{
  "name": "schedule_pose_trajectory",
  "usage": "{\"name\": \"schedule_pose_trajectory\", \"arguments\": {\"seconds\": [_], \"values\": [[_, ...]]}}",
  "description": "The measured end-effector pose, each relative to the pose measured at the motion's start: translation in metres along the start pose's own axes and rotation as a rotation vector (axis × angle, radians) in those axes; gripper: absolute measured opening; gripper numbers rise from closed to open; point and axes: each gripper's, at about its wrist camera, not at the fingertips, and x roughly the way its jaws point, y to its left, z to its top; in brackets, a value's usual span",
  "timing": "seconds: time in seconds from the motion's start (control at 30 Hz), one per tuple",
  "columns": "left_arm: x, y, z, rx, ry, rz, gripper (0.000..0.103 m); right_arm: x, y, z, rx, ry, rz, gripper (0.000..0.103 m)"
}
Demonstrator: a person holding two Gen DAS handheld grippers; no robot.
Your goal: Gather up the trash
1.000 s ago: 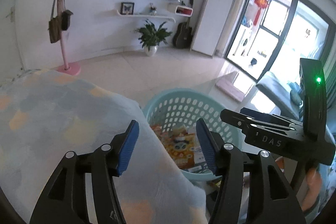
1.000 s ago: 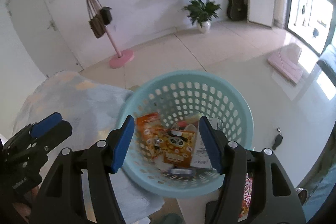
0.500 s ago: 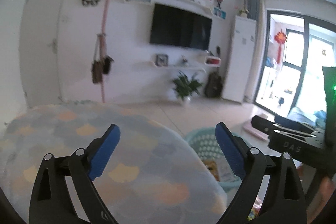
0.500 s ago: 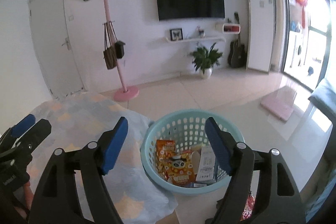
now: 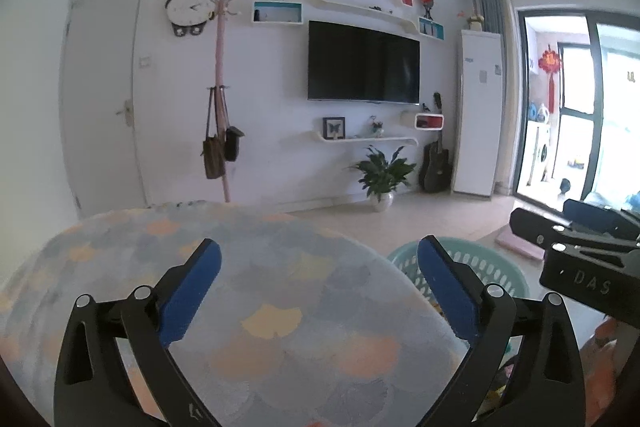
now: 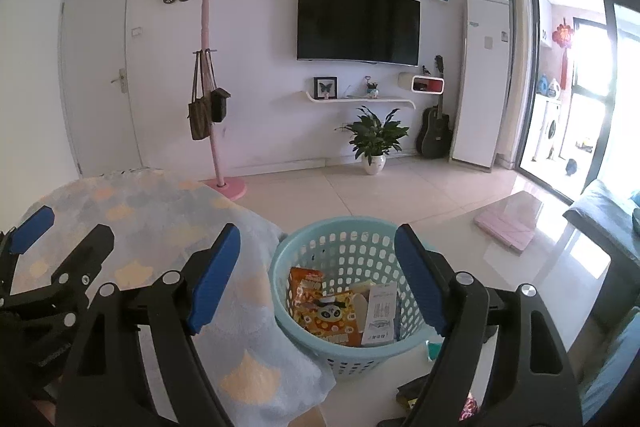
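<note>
Both tongs wide and empty. Left gripper (image 5: 318, 291) jaws have just been opening, nothing between them, only the patterned cloth (image 5: 280, 307) below. Right gripper (image 6: 318, 277) jaws have also just been opening, nothing gripped; the basket (image 6: 320, 343) sits beyond them. Trash (image 6: 324, 313) is in the basket at 6 o'clock of the right wrist view: orange snack packet, white paper box. In the left wrist view the basket rim peeks at 4 o'clock, mostly hidden behind the cloth edge. Likely both tongs hang open ready for the next pickup. Cloth edge droops touching the basket's left side. Open tile floor (image 6: 400, 195) beyond the basket, plenty of room; more wrappers low at 5 o'clock, partly hidden.
</note>
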Motion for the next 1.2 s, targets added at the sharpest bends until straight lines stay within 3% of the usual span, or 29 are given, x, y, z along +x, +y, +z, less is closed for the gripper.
{"name": "schedule_pose_trajectory", "arguments": {"seconds": [1.2], "values": [[0.02, 0.02, 0.0, -0.121, 0.117, -0.022, 0.095, 0.012, -0.004, -0.009, 0.021, 0.054, 0.004, 0.079]]}}
